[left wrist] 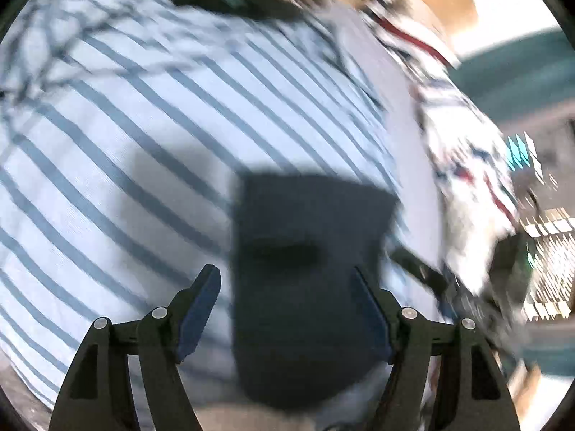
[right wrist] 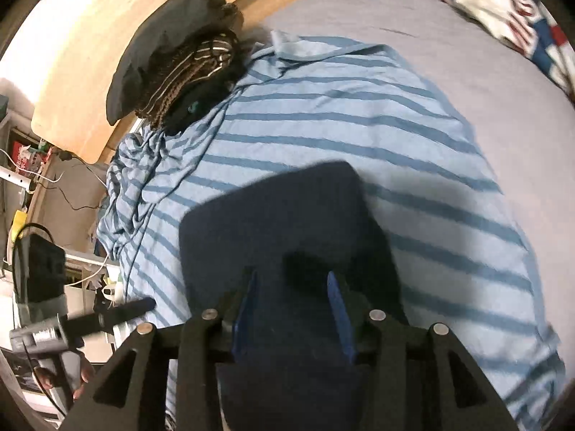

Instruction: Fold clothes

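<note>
Left wrist view is motion-blurred. Left claw [left wrist: 285,309] spread wide, blue pads apart; a folded dark navy garment [left wrist: 305,280] lies between and beyond the fingers, and whether the pads touch it cannot be told, though a gap shows at the 9 o'clock pad. The navy garment sits on a light blue striped shirt [left wrist: 143,125] spread over a bed with a grey sheet [left wrist: 406,115]. A patterned white, red and blue quilt [left wrist: 463,136] runs along the 2 o'clock side.

Right wrist view is sharper. Right claw [right wrist: 293,305] partly spread, both blue pads showing, with the same dark navy garment [right wrist: 284,222] under and between the fingers; the pads do not visibly press it. The striped shirt [right wrist: 341,125] lies flat under it, collar toward 12 o'clock, one side bunched at 9 o'clock. A stack of dark folded clothes [right wrist: 172,72], one brown-striped, sits at 11 o'clock on the shirt's edge by the wooden bed frame [right wrist: 82,54]. Grey sheet [right wrist: 431,36] at 1 o'clock, quilt [right wrist: 503,7] beyond it. The other gripper's handle [right wrist: 90,319] shows blurred at 8 o'clock.
</note>
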